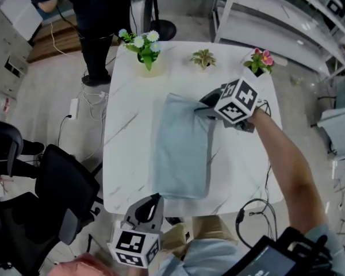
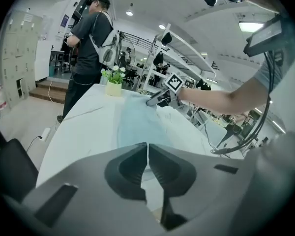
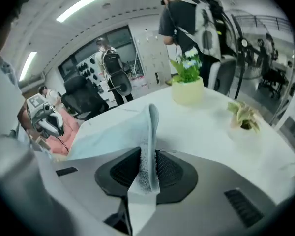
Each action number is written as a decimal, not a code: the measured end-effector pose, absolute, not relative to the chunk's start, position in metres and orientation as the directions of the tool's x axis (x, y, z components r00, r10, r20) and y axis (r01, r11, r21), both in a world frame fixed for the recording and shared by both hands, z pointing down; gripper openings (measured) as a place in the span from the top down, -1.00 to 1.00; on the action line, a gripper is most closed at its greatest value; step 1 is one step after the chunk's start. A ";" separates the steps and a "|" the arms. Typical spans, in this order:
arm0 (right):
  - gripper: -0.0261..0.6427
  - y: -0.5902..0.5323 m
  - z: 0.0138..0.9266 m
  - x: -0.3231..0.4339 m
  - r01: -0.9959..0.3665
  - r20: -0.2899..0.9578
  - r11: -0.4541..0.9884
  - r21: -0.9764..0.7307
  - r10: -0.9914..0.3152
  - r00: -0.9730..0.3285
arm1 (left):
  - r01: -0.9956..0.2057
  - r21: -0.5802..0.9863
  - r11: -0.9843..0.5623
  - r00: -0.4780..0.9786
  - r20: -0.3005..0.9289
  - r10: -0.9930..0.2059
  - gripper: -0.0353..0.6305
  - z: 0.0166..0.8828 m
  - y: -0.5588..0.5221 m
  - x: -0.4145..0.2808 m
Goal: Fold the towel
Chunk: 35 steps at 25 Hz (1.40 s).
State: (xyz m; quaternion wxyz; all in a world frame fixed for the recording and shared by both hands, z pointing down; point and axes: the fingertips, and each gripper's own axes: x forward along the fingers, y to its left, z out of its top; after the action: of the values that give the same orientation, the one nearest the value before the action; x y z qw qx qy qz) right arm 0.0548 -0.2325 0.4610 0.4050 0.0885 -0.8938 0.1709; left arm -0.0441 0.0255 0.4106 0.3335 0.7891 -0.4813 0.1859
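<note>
1. The right gripper (image 3: 148, 170) had its jaws pinched on the towel (image 1: 183, 148)'s far corner; the rest lay flat on the table (image 1: 129, 114).
2. The left gripper (image 2: 147, 156)'s jaws were closed and empty.
3. A one-handed pull could've dragged it crooked, or that thin pinch might've slipped.

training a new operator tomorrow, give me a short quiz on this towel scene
1. True or false: the right claw is shut on the towel.
2. How many potted plants stand along the far edge of the table?
3. The left claw is: A) shut and empty, at the table's near edge; B) holding a pot; C) open wide around the towel.

Key: 1 true; 2 three; 3 A.
</note>
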 end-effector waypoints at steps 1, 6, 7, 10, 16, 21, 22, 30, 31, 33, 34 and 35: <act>0.61 -0.238 0.474 0.058 -0.306 0.771 0.918 -0.253 0.000 -0.637 | -0.883 0.353 -0.309 0.468 0.615 -0.634 0.85 0.414 0.021 -0.043; 0.32 -0.255 0.505 0.057 -0.321 0.785 0.908 -0.268 0.013 -0.619 | -0.880 0.375 -0.291 0.473 0.637 -0.609 0.85 0.423 0.002 -0.033; 0.22 -0.259 0.500 0.053 -0.324 0.754 0.897 -0.301 0.015 -0.657 | -0.877 0.381 -0.294 0.479 0.638 -0.602 0.85 0.424 -0.001 -0.030; 0.06 -0.275 0.471 0.049 -0.339 0.633 0.855 -0.392 -0.016 -0.774 | -0.866 0.393 -0.309 0.500 0.647 -0.576 0.85 0.423 -0.010 -0.017; 0.07 -0.278 0.447 0.089 -0.450 0.588 0.754 -0.479 -0.105 -0.802 | -0.825 0.413 -0.385 0.564 0.618 -0.547 0.85 0.428 -0.021 0.025; 0.08 -0.249 0.483 0.122 -0.518 0.659 0.624 -0.585 -0.007 -0.752 | -0.789 0.407 -0.461 0.608 0.630 -0.483 0.85 0.441 -0.024 0.052; 0.16 -0.244 0.490 0.123 -0.514 0.664 0.622 -0.590 0.011 -0.748 | -0.780 0.410 -0.473 0.617 0.626 -0.476 0.85 0.447 -0.023 0.057; 0.70 -0.260 0.493 0.111 -0.439 0.666 0.790 -0.428 -0.052 -0.744 | -0.723 0.436 -0.536 0.663 0.657 -0.360 0.85 0.472 -0.009 0.076; 0.70 -0.258 0.488 0.109 -0.409 0.656 0.807 -0.426 -0.036 -0.754 | -0.716 0.442 -0.540 0.669 0.657 -0.348 0.85 0.473 -0.007 0.077; 0.64 -0.253 0.475 0.106 -0.353 0.614 0.821 -0.449 -0.003 -0.789 | -0.701 0.458 -0.547 0.681 0.656 -0.324 0.85 0.475 -0.006 0.079; 0.60 -0.251 0.470 0.104 -0.327 0.594 0.822 -0.466 0.016 -0.804 | -0.693 0.466 -0.550 0.688 0.656 -0.311 0.85 0.477 -0.006 0.079; 0.58 -0.249 0.469 0.103 -0.311 0.588 0.824 -0.473 0.033 -0.808 | -0.683 0.473 -0.556 0.694 0.656 -0.295 0.85 0.478 -0.005 0.080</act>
State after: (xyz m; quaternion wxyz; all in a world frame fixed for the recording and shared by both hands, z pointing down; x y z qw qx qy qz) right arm 0.1031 -0.2493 0.4692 0.3003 0.0768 -0.9065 0.2865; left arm 0.0802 -0.0054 0.4781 0.3709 0.8424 -0.2904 0.2618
